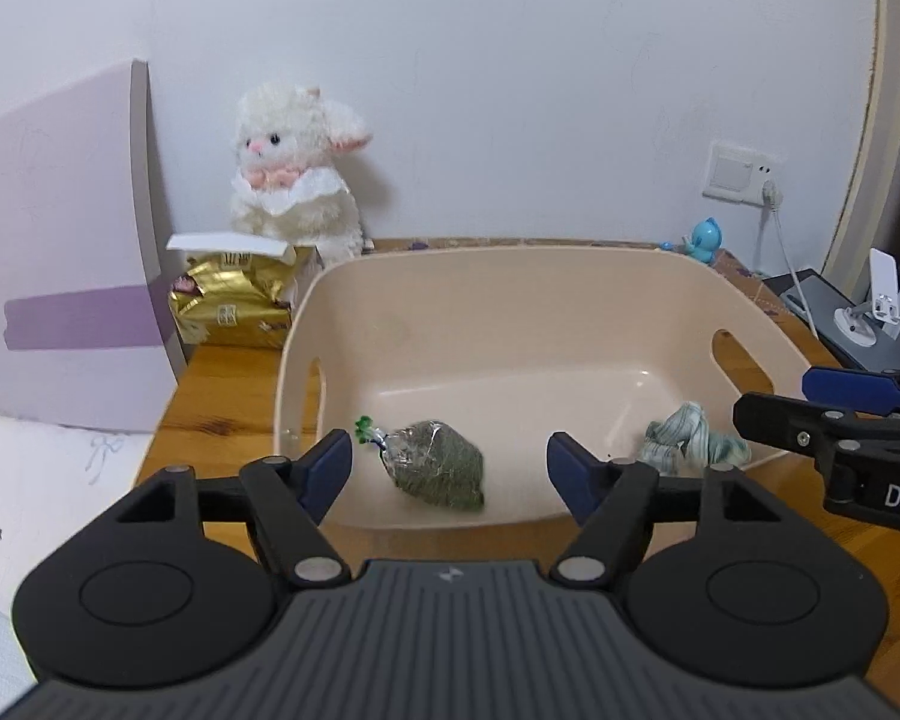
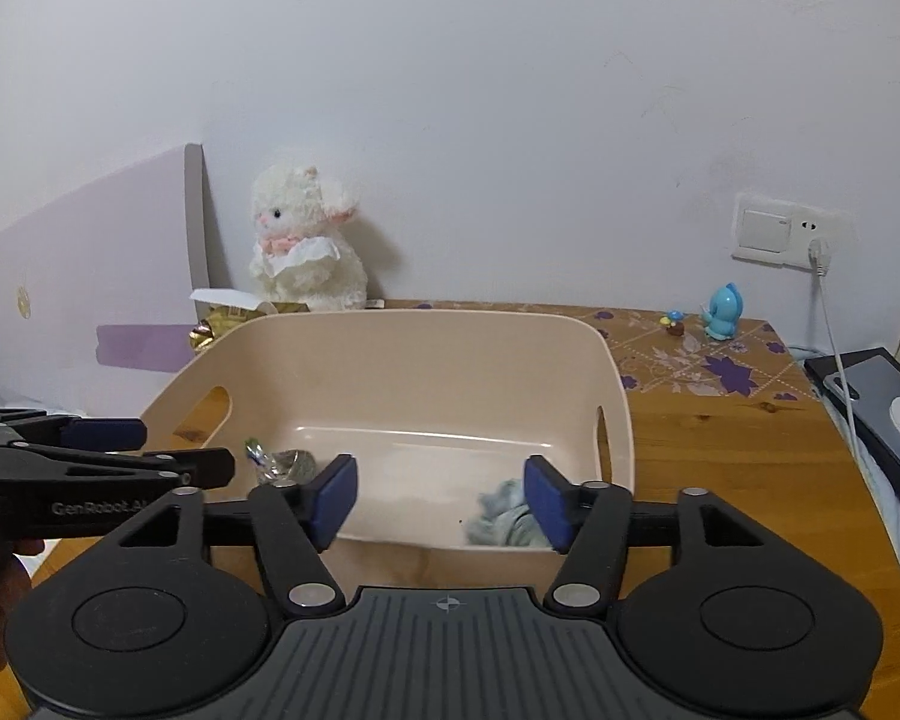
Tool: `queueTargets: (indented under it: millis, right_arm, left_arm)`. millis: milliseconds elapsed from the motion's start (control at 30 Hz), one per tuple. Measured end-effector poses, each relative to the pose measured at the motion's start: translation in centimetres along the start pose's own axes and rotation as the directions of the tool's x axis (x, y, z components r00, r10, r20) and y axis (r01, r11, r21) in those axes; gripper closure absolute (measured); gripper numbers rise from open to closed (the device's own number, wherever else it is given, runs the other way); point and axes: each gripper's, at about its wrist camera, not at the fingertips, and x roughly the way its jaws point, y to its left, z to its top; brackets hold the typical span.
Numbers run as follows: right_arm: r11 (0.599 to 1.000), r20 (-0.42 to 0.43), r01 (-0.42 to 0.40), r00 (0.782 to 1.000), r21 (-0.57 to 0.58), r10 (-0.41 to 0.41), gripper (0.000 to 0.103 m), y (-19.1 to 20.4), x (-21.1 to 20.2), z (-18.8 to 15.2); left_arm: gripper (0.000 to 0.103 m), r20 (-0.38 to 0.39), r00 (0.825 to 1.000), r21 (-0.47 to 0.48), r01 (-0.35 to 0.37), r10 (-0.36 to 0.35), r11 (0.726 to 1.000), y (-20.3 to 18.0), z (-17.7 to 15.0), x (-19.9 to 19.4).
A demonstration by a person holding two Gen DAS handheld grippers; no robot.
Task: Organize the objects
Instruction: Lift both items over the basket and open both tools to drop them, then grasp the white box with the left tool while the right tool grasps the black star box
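- Basket (image 1: pixel 570 276), pale peach with a hole for a handle on each side, sits on the wooden tabletop (image 1: pixel 222 384).
- Inside it on the left lies a clear bag of green stuff (image 1: pixel 438 465) tied with a green twist.
- Inside it on the right lies a crumpled striped cloth (image 1: pixel 684 438), close to the near wall.
- Left gripper (image 1: pixel 450 471) is spread wide with nothing in it, just over the near rim of the basket.
- Right gripper (image 2: pixel 438 501) is spread wide and bare too, at the near rim, with the cloth by its right finger.
- White bunny toy (image 1: pixel 297 174) sits by the wall behind a gold pack (image 1: pixel 234 306).
- Small blue toy (image 2: pixel 725 312) stands far back on the right.
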Motion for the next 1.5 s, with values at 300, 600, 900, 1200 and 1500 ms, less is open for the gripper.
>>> queueTargets:
  millis: [300, 600, 900, 1200, 1500]
  right_arm:
    - [0.999, -0.021, -0.021, 1.0, 0.034, 0.022, 0.014, 1.0, -2.9, -2.2]
    - [0.997, -0.135, -0.04, 0.99, 0.067, 0.048, 0.01, 4.3, -3.0, -7.1]
    - [0.997, -0.24, -0.07, 0.968, 0.03, 0.075, 0.01, 7.7, -1.7, -11.8]
    - [0.998, -0.272, -0.056, 0.961, -0.018, 0.049, 0.017, 8.8, 0.8, -12.8]
    - [0.997, -0.252, -0.015, 0.968, -0.071, -0.003, 0.039, 8.0, 1.4, -12.5]
  left_arm:
    - [0.016, 0.003, 1.0, 0.02, -0.023, 0.023, 1.0, 1.1, -1.9, -4.0]
    - [0.011, -0.073, 0.995, 0.062, -0.058, 0.063, 0.996, 3.2, -6.6, -5.5]
    - [0.011, -0.163, 0.985, 0.09, -0.043, 0.057, 0.995, 4.9, -10.7, -4.6]
    - [0.011, -0.192, 0.981, 0.091, 0.008, 0.01, 0.996, 6.1, -12.0, -3.3]
    - [0.011, -0.211, 0.976, 0.098, 0.082, -0.06, 0.992, 5.0, -11.8, -1.6]
